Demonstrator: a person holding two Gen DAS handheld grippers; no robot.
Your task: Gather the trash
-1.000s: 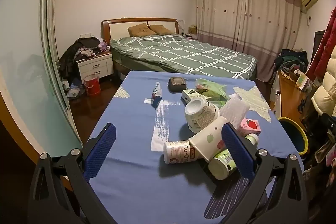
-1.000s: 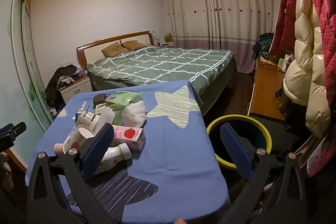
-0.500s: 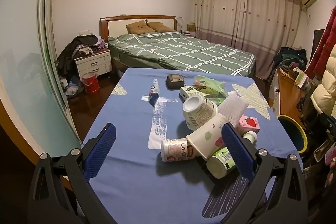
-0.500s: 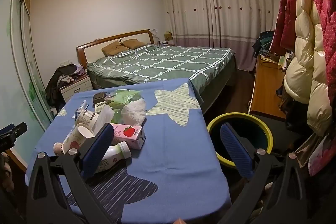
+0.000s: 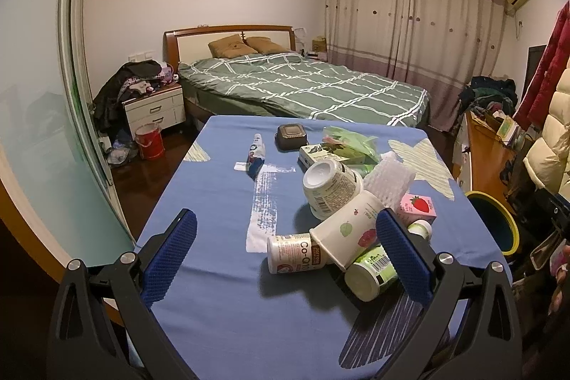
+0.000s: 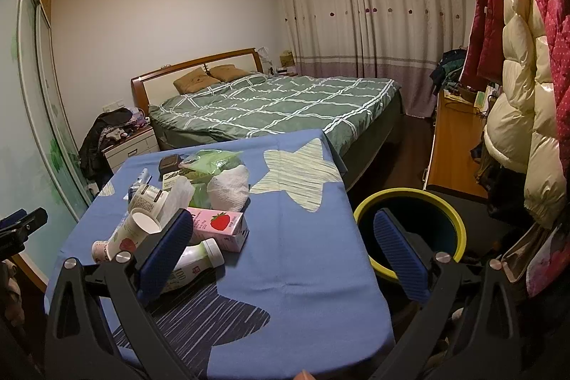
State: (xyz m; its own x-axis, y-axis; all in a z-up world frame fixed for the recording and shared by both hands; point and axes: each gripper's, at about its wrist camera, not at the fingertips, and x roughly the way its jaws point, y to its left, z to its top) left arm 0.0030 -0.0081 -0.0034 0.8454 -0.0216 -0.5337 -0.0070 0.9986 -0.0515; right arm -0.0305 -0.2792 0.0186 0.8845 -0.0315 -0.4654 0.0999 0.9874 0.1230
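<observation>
Left wrist cam sits low at the near edge of the table, looking along it toward the bed — trash pile close, right of centre. Right wrist cam is further right, over the table's right near corner, facing the same way but angled a bit left, bin near, just below centre-right. Both views share the table, pile, bed, curtains & bin — the left cam catches the bin at far right only.
</observation>
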